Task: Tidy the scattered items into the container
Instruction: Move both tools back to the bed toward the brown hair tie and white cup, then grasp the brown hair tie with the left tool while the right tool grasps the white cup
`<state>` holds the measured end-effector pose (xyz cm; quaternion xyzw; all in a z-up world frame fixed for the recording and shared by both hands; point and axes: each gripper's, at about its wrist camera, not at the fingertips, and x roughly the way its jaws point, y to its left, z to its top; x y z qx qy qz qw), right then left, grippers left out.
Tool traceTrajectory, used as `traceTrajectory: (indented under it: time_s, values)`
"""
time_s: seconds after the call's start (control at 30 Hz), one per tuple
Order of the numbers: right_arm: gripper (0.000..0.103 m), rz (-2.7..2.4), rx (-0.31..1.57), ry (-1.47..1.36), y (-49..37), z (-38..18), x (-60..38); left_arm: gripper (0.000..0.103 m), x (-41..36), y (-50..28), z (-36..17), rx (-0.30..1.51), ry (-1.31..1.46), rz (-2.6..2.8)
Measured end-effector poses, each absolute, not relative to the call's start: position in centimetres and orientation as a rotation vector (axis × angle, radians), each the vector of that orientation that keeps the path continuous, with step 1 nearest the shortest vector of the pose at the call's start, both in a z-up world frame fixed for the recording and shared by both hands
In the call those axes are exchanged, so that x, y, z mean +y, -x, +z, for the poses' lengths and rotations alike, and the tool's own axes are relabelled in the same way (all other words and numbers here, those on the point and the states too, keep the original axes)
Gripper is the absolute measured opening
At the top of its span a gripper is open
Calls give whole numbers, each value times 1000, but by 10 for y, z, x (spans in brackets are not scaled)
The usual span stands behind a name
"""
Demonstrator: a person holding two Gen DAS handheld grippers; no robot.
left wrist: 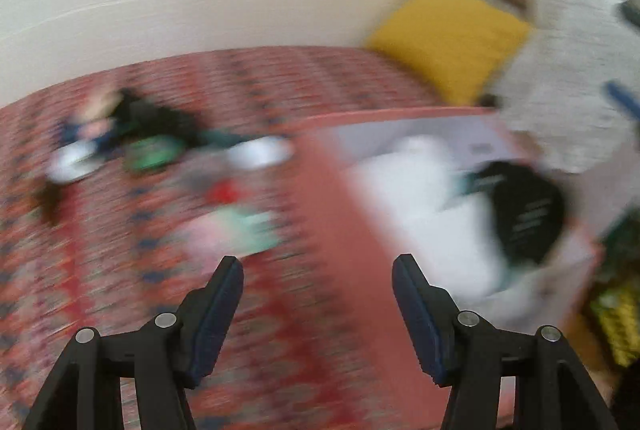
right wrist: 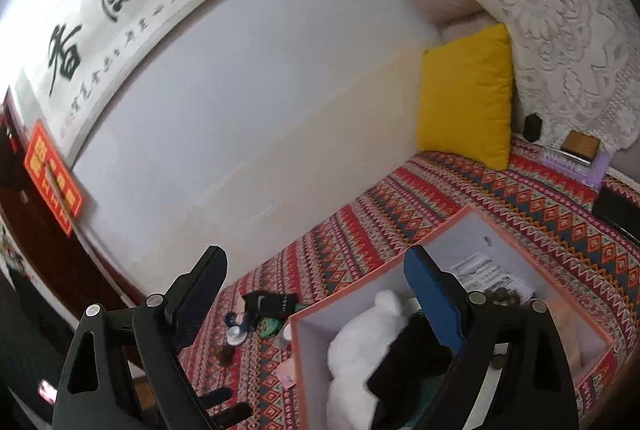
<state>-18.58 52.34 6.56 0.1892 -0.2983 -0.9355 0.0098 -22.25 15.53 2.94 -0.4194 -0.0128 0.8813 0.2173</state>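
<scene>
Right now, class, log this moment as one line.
left gripper: open, empty | right gripper: open, empty | box: holds white plush | loose items: on patterned cover

Below my tongs spreads a bed covered in a red zigzag-patterned woven blanket (right wrist: 480, 198). On it sits an open salmon-pink rectangular box (right wrist: 452, 218). Left of the box lie scattered small items: a black sock (right wrist: 268, 304), a round white lid (right wrist: 235, 336), a green packet (right wrist: 269, 327). Beyond the box, a mustard-yellow square cushion (right wrist: 466, 98) leans at the blanket's far end.
</scene>
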Motion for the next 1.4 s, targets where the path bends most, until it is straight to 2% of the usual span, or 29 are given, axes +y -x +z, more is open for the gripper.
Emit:
traceTrajectory:
  time_s: [0.13, 0.27, 0.4, 0.63, 0.83, 1.0, 1.07, 1.1, 1.13, 1.17, 1.2, 1.3, 1.4]
  values:
    - [93, -2830, -861, -664, 212, 60, 476, 67, 80, 239, -11, -23, 1283, 2608]
    - [94, -2714, -697, -780, 254, 43, 397, 67, 8, 271, -42, -209, 1392, 2674]
    - [95, -2606, -522, -955, 296, 6, 315, 68, -20, 306, -59, -290, 1419, 2707]
    - [95, -2561, -428, -1197, 357, -63, 240, 68, -29, 385, -91, -258, 1446, 2699]
    - [95, -2569, -404, -1227, 375, -78, 230, 68, -29, 435, -116, -241, 1494, 2689]
    - [95, -2582, -412, -1269, 388, -94, 236, 78, -19, 452, -119, -217, 1450, 2723]
    - [95, -2574, -442, -1300, 395, -104, 242, 78, -16, 454, -120, -226, 1436, 2735]
    - [95, -2567, -461, -1308, 399, -110, 244, 75, -14, 455, -122, -218, 1422, 2746]
    - [95, -2557, -483, -1314, 402, -114, 246, 65, -12, 454, -123, -197, 1396, 2762]
    - [95, -2547, -503, -1320, 405, -118, 246, 38, -12, 453, -124, -183, 1380, 2761]
    - [95, -2536, -526, -1327, 410, -121, 247, 31, -12, 453, -126, -172, 1372, 2755]
    - [95, -2478, -624, -1301, 431, -126, 240, 24, -25, 444, -131, -238, 1280, 2752]
    - [95, -2349, -743, -1283, 461, -136, 219, 20, -49, 433, -135, -403, 1227, 2721]
